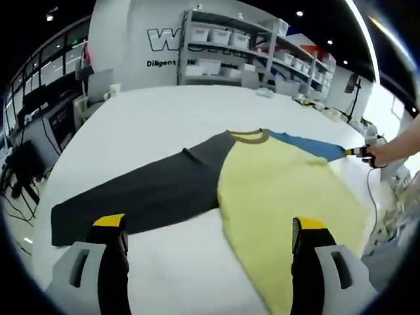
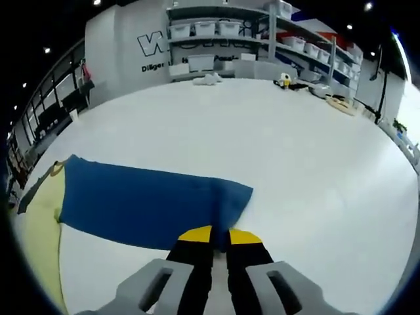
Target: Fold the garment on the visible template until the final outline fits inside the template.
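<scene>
A wide white table [image 1: 164,125] took up most of both views. Beyond it, at the top of each frame, stood a white wall with dark lettering and a rack of shelves [image 1: 223,46] loaded with pale bins.

The shirt [image 1: 275,190] lay flat on the table, across the middle of the left gripper view. Its body was pale yellow and ran toward the lower right of that frame. A dark grey sleeve [image 1: 144,193] stretched out to the left edge, and a blue sleeve [image 1: 308,146] reached toward the right edge. An olive collar [image 1: 249,136] sat where the three colours met.

In the right gripper view the blue sleeve lay lengthwise from the left of the frame to its centre, with a strip of the yellow body at the far left.

The left gripper [image 1: 210,230] hung low at the bottom of its own view, its yellow-tipped black jaws spread wide with nothing between them, near the shirt's lower edge.

The right gripper [image 2: 220,236] had its jaws drawn close together on the cuff end of the blue sleeve, pinching the cloth. The left gripper view caught that same gripper at the right edge, at the sleeve's tip, held in a person's hand [image 1: 387,152].
</scene>
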The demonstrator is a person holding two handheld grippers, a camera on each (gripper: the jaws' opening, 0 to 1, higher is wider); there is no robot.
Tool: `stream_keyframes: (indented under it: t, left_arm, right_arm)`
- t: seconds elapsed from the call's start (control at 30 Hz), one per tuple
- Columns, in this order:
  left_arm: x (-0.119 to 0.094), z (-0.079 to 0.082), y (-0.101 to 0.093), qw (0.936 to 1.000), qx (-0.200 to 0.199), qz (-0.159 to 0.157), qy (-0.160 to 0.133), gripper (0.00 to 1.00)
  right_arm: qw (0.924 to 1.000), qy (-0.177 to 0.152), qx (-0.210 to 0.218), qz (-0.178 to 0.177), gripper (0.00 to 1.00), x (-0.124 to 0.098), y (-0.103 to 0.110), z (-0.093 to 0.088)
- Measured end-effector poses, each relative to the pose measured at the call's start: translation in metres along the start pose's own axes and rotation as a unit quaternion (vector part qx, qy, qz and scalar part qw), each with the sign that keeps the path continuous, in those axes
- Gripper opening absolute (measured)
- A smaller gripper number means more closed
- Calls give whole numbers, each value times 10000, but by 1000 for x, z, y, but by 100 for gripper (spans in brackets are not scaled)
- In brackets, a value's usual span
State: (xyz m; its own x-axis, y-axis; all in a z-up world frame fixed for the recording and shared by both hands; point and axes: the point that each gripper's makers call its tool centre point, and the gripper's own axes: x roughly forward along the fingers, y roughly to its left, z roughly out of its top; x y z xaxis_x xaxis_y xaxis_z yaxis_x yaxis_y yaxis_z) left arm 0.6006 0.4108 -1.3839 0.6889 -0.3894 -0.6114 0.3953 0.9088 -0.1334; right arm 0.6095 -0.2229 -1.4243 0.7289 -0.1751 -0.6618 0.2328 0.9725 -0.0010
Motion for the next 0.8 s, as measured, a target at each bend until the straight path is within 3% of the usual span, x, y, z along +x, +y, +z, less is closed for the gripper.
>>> stream_keyframes:
  t: [0.27,0.47,0.63,0.8]
  left_arm:
    - [-5,-2,-27,9993,237,-286,-48,100]
    - [-9,-3,-49,9983,258,-493,-148,100]
    - [-15,-2,-66,9972,290,-635,-262,100]
    - [-21,-2,-75,9962,333,-719,-364,100]
  right_arm:
    - [9987,-399,-299,31,0,-14,6,35]
    - [9938,-862,-646,270,0,-33,33,77]
    - [9865,-1228,-909,596,0,-49,71,109]
    - [9759,-1483,-1219,1034,0,-66,125,138]
